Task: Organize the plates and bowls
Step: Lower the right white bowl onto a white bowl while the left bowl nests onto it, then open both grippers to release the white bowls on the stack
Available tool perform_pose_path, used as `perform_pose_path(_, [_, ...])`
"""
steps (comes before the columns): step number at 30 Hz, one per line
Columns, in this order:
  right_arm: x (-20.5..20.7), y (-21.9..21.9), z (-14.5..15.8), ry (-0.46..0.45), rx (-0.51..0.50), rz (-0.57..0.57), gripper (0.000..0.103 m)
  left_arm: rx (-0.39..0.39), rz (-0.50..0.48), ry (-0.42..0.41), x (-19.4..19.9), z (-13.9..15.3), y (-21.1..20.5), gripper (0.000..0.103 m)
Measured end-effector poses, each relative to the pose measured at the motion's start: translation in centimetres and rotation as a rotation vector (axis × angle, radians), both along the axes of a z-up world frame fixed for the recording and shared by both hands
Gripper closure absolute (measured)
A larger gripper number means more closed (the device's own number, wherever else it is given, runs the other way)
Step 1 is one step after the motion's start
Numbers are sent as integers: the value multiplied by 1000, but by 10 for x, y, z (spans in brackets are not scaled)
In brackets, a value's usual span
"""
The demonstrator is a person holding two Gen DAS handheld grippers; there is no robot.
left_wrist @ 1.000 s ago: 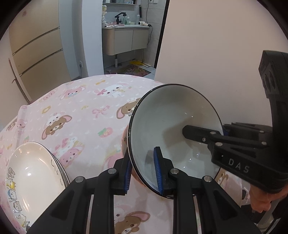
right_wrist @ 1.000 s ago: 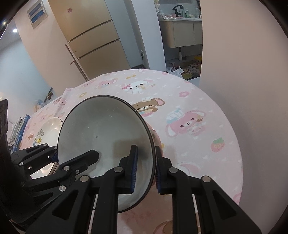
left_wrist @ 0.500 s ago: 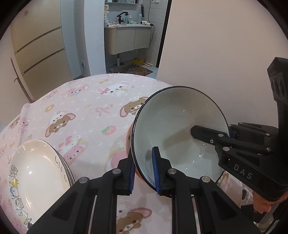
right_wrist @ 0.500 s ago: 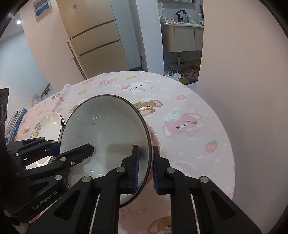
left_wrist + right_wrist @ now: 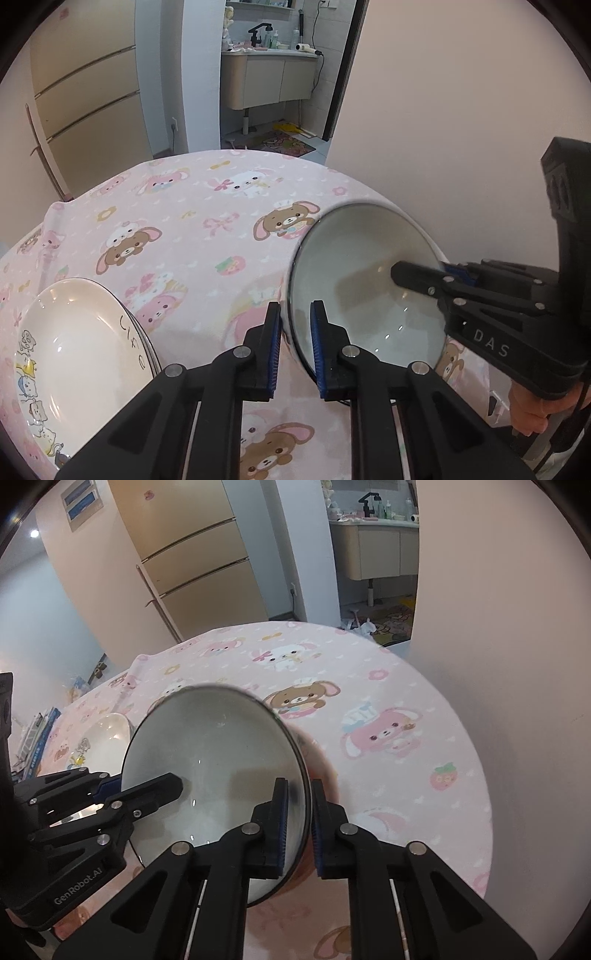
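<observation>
Bowl [image 5: 362,280], white inside, dark-rimmed, pink outside

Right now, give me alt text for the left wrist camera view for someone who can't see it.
Both grippers hold one white bowl by opposite rims, tilted above a pink cartoon-animal tablecloth: the left gripper at the near rim, the right gripper at the far one. Stacked cream plates sit lower left; a bathroom doorway lies behind.

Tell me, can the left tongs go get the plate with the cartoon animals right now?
Probably not yet. The left tongs are shut on the rim of the bowl, which the right tongs grip too. The plate sits apart on the pink tablecloth with nothing blocking it.
</observation>
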State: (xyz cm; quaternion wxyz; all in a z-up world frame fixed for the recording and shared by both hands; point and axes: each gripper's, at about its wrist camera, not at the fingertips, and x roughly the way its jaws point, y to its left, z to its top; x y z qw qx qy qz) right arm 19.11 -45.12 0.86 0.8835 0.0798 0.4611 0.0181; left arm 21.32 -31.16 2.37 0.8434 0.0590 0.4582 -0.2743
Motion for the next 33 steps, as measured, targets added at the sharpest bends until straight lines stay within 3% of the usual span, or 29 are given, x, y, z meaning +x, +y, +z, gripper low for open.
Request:
perform_pose_path(11, [-2, -9, -4, 11, -22, -28, 95, -21, -30, -34, -8, 13, 3, 88])
perform_pose_path(14, [-3, -11, -4, 6, -7, -34, 94, 16, -39, -54, -10, 12, -1, 88])
perform_pose_path(20, [-5, -6, 4, 3, -54, -29, 92, -14, -22, -27, -9, 10, 6, 88])
perform_pose_path(27, [-7, -2, 5, 8, -91, -36, 92, 0, 51, -117, -15, 26, 26, 88])
perform_pose_path(33, [-6, -5, 5, 32, -106, -56, 93, -49, 84, -113, -15, 34, 52, 88])
